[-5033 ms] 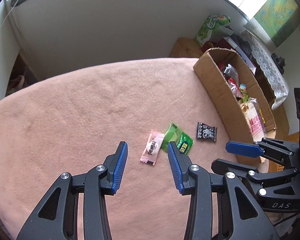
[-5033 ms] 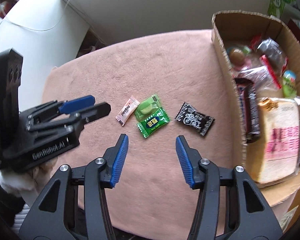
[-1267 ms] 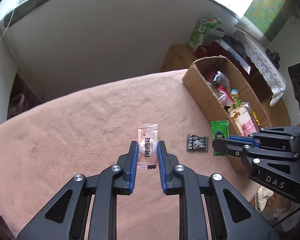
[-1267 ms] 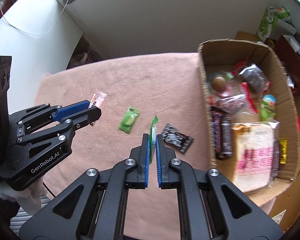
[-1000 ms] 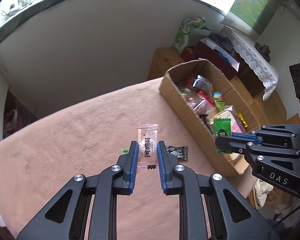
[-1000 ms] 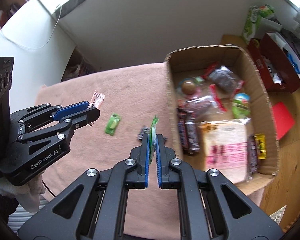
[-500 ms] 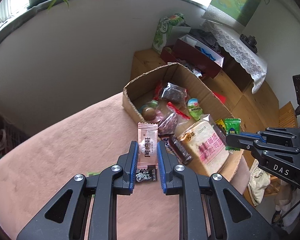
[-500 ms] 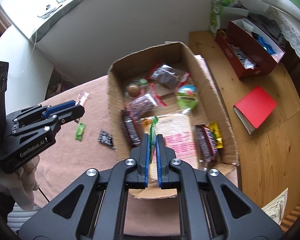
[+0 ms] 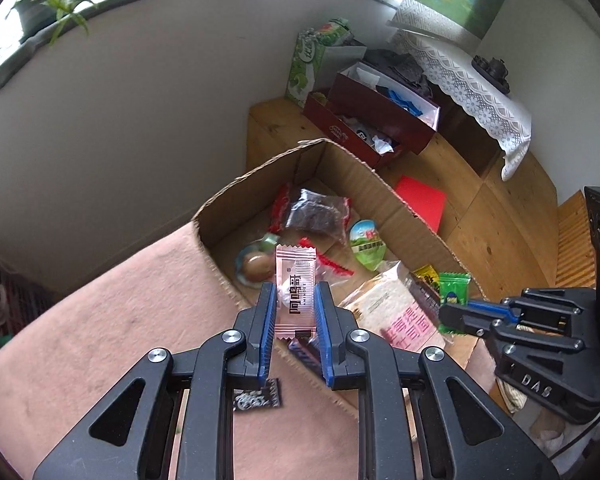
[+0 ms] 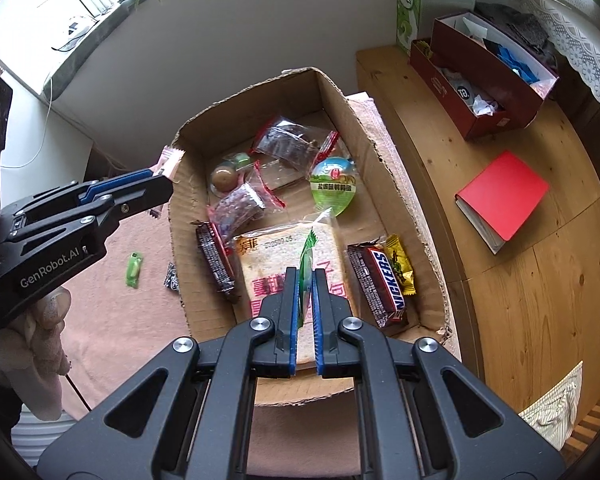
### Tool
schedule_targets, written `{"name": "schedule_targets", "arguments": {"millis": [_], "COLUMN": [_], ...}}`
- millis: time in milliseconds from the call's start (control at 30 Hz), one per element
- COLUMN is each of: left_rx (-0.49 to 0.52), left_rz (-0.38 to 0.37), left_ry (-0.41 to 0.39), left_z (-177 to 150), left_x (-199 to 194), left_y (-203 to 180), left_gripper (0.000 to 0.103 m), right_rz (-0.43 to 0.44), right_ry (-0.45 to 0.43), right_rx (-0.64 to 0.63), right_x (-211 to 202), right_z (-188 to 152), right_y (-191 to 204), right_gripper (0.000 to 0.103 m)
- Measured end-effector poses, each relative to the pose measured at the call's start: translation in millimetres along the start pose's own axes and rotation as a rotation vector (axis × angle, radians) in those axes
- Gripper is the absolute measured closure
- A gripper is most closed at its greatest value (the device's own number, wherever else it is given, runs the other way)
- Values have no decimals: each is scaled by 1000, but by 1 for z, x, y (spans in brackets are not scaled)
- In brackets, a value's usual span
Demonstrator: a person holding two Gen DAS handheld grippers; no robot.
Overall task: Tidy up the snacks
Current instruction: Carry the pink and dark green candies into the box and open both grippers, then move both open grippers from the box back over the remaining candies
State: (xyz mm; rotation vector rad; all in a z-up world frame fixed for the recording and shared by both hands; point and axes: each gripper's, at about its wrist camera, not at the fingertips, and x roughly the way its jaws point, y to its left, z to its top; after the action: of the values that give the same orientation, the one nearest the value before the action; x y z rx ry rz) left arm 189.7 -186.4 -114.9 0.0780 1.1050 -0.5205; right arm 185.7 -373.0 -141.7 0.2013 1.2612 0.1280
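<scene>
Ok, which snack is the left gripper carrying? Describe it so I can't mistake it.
Find the cardboard box on the pink cloth. Over its near corner, the left gripper pinches a pink sachet: pale pink with black lettering, unlike the green one in the right gripper.

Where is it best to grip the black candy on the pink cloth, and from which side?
Black candy lies flat on the cloth beside the box. Probably come from above, gripper pinching across its narrow middle; the crimped ends are thin and flimsy.
</scene>
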Motion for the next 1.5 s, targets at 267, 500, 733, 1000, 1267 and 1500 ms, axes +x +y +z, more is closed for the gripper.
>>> {"name": "schedule_targets", "arguments": {"millis": [267,500,733,1000,1267,1500], "left_rx": [27,26,19,2,-39,-64], "left_rz": [-1,-6,9,20,12,10], "left_ry": [17,31,40,34,7,-26], "left_z": [7,12,12,11,9,2], "left_x": [12,17,18,14,1,-13], "left_y": [-14,-19,-16,-8,13,26], "left_gripper": [85,80,52,49,49,49], "right_rz": [-6,-8,-30,-34,-11,-1], "right_ry": [8,8,-7,-12,-21,-39], "right_rx": [10,5,-19,-21,-28,-51], "right_x": [6,6,4,4,2,-4], "right_z": [-1,-1,-1,1,0,-1], "right_y": [-8,-10,-4,-1,6,19], "right_gripper": [97,97,40,35,35,35]}}
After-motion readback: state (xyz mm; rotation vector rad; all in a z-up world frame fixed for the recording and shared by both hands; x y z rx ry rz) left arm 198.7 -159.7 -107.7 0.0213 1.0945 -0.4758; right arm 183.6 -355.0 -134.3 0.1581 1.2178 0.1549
